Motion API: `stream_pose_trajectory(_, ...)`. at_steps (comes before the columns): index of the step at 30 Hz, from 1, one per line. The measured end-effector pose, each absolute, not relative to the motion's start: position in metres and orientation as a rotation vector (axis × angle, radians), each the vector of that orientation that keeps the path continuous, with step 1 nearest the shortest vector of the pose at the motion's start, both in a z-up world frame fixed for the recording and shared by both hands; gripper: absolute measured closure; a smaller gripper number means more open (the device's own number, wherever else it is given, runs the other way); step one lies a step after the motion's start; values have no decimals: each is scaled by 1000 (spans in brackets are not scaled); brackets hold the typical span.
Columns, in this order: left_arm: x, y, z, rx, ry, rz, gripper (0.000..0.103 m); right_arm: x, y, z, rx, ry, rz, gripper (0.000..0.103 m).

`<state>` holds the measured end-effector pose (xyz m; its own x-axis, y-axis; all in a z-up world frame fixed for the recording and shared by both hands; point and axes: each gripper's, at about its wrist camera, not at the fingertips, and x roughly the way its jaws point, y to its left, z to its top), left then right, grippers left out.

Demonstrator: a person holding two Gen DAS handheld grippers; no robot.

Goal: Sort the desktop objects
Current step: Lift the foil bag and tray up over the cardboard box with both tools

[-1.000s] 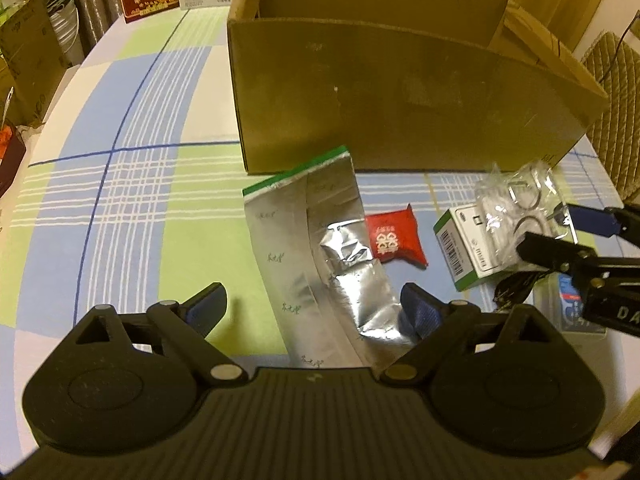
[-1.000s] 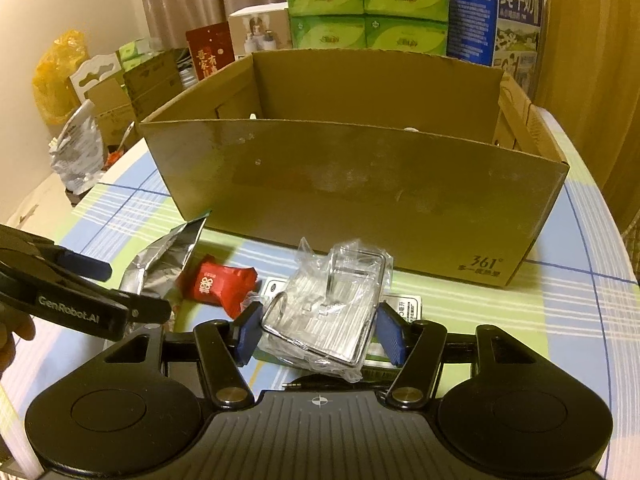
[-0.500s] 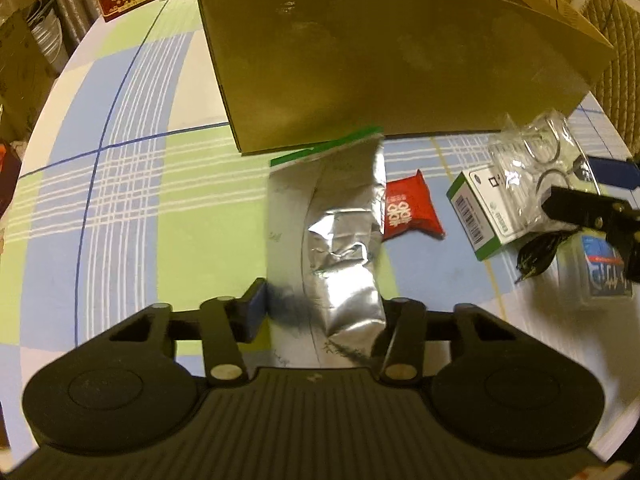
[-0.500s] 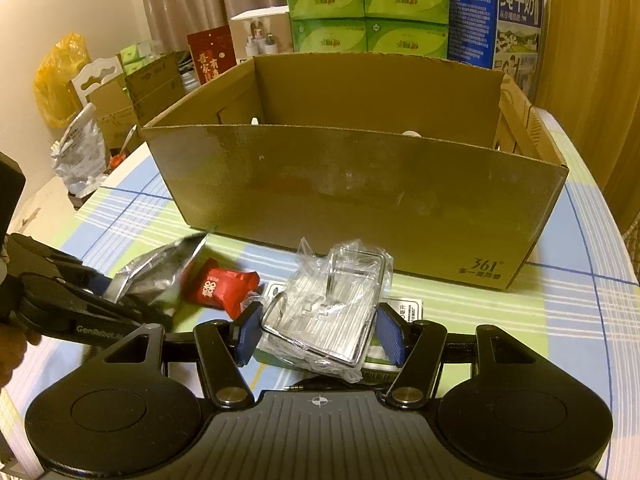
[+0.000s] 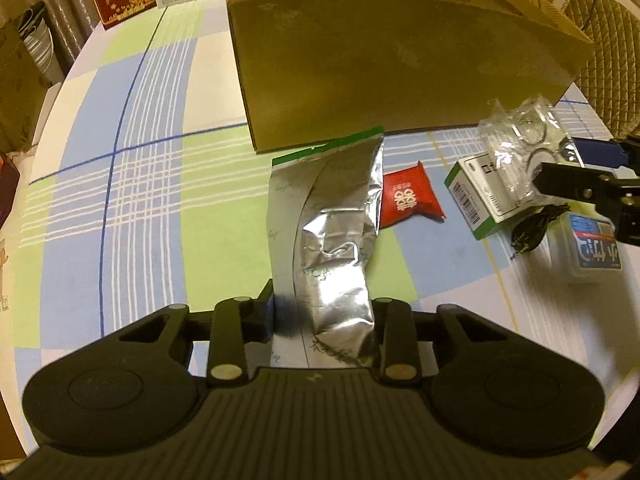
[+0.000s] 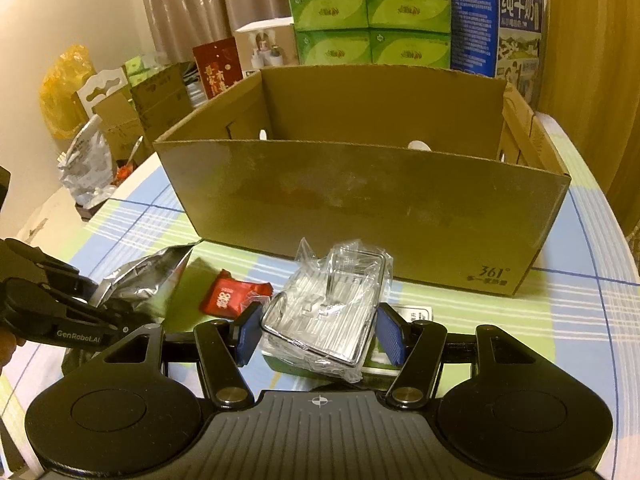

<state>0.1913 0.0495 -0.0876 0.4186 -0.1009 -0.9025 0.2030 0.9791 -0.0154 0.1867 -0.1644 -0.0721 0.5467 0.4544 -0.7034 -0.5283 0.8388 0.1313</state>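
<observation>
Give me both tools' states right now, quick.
Left tool: closed on the silver foil bag.
Right tool: fingers on either side of the clear plastic packet; whether it grips cannot be told.

Lit dimly by warm yellowish indoor light. Glared off the crinkled silver pouch [image 5: 336,240]; shadowed softly beneath the cardboard box [image 6: 360,200]. Bowed by fisheye and blackened at the corners; blurred right of the pouch.

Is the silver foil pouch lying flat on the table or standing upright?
Lying flat: the silver foil pouch stretches lengthwise over the checked tablecloth, its green-edged end toward the cardboard box, its near end between the left gripper fingers.
</observation>
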Motion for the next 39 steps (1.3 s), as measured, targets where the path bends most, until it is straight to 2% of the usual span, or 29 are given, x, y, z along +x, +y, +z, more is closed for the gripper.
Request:
stream_pose_trajectory(27, 167, 34, -29, 97, 985, -242, 74, 163, -170, -25, -91, 665, 585, 46)
stream_pose_trajectory(39, 183, 21, 4, 83, 886, -255, 74, 165, -177, -2, -97, 571, 536, 46)
